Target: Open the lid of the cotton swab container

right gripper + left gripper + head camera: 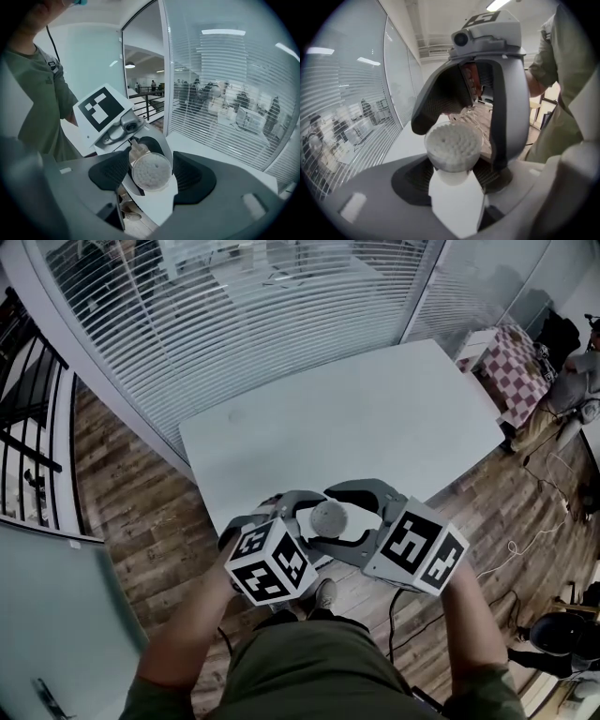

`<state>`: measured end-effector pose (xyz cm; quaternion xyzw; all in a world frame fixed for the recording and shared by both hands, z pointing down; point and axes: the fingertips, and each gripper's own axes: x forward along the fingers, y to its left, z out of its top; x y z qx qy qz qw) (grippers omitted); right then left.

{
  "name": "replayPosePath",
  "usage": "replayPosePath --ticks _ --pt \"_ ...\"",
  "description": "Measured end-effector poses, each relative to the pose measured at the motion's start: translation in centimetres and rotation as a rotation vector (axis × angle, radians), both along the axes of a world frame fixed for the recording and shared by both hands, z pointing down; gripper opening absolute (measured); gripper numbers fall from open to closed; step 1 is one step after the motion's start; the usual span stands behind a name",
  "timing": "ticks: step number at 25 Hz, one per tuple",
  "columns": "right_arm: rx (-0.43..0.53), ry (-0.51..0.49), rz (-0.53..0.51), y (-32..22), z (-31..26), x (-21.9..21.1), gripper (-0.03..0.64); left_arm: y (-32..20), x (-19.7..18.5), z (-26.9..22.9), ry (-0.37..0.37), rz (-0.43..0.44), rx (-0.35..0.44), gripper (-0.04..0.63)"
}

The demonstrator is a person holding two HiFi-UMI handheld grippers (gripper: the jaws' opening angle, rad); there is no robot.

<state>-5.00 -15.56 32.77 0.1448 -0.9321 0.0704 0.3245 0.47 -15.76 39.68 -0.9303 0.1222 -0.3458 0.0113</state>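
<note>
The cotton swab container point(452, 146) was a small round tub with clear walls, packed tight with white cotton swabs point(151, 171) standing on end, so its top looked like a disc of little rounded white heads inside a thin transparent rim. Whether a clear lid lay over those heads could not be told from any view.

The container was in the air between the two grippers, in front of the person's body, over the near edge of the white bench point(375, 418) and the wooden floor point(122, 521) beside it. It did not rest on the bench.

The left gripper point(454, 176) was closed on the container. Its dark ribbed pads pressed on the lower part of the tub from both sides, and the top pointed up and away towards the other gripper.

The right gripper point(151, 172) faced it from the opposite side with its jaws spread wide. The container's round top sat in the gap between the two dark pads, and neither pad clamped it.

In the head view the two grippers met nose to nose, with the marker cubes nearest the person and the container's pale top showing between the grey jaw arms.
</note>
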Motion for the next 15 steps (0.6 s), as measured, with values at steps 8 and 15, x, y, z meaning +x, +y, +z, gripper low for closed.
replayPosePath --ticks 8,15 --pt "-0.040 0.103 0.014 0.5 1.5 -0.1 0.276 0.8 -0.2 0.5 -0.031 0.006 0.017 0.267" --pt "-0.077 0.144 0.023 0.7 2.4 -0.1 0.275 1.2 -0.4 1.1 -0.049 0.000 0.021 0.264"
